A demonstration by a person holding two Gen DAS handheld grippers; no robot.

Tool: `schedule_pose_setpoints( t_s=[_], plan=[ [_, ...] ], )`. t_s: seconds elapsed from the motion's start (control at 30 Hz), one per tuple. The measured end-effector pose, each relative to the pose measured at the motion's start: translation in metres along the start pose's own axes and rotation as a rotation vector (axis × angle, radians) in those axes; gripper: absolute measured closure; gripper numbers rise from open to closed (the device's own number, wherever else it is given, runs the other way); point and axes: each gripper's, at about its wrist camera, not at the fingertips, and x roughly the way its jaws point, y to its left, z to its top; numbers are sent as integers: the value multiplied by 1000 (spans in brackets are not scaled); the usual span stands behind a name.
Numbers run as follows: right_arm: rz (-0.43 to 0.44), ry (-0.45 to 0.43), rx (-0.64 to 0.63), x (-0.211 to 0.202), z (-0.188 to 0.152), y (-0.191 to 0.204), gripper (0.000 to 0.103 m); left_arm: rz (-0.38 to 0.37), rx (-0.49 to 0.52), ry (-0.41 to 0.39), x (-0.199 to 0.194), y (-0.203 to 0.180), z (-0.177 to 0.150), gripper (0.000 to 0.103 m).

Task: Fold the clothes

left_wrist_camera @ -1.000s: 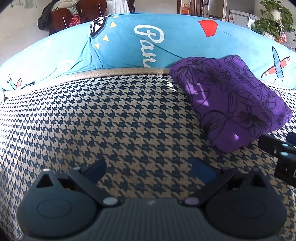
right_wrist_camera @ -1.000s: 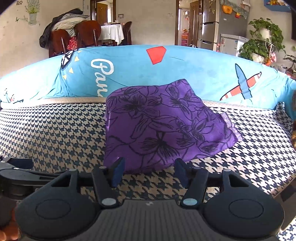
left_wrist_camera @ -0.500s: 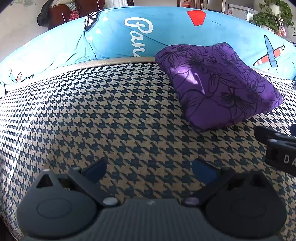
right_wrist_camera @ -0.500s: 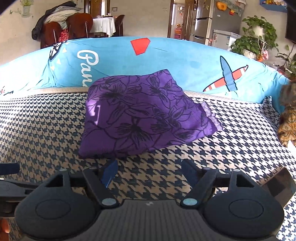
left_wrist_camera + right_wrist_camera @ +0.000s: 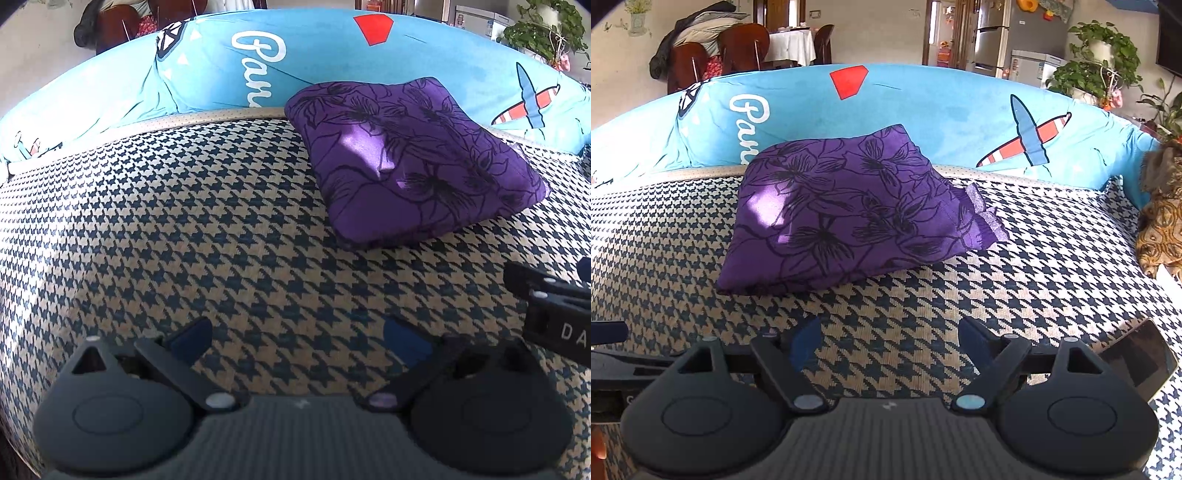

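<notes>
You are holding both tools low over the houndstooth sofa seat [image 5: 184, 221], and neither is gripping anything. The left tool [image 5: 295, 341] is spread wide, its blue pads framing only bare seat cover. The right tool [image 5: 886, 341] is likewise parted wide and empty, hovering just short of the garment.

The purple floral garment [image 5: 846, 214] is lying as a compact, thick bundle at the back of the seat, its far edge leaning against the blue printed backrest cover [image 5: 923, 110]. That position is probably keeping it out of the working area and propped so it does not slump open. In the left view the purple floral garment [image 5: 413, 158] is sitting ahead and to the right, well apart from the left tool. A lighter frilled edge [image 5: 982, 218] is poking out on its right side, which suggests the layers are not perfectly flush.

Judging by the tidy shape and your empty tools, the folding looks finished or nearly so. If you are tidying further, that frilled edge is the part to tuck.

A phone-like device [image 5: 1137, 358] is resting at the seat's right front, clear of the cloth.
</notes>
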Motion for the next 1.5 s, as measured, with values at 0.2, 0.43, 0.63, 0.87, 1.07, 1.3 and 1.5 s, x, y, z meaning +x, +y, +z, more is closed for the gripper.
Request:
schedule_pose_setpoints(
  t_s=[0.2, 0.43, 0.63, 0.87, 1.07, 1.3, 1.5],
  plan=[
    [7, -11, 21, -2, 2, -20, 17, -3, -9, -3, 5, -5, 0, 0],
    [-7, -4, 24, -3, -2, -26, 17, 2, -5, -3, 3, -11, -2, 0],
    [-8, -7, -10, -3, -4, -24, 16, 7, -2, -6, 2, -14, -5, 0],
    [-19, -8, -20, -3, -3, -12, 16, 30, 23, -12, 6, -13, -6, 0],
    [4, -19, -42, -3, -3, -7, 16, 39, -13, 0, 7, -7, -5, 0],
    [0, -6, -44, 0, -4, -9, 16, 57, -20, -6, 9, -2, -6, 0],
    [16, -14, -39, -1, -2, -10, 16, 73, -12, -5, 10, -8, -8, 0]
  ],
)
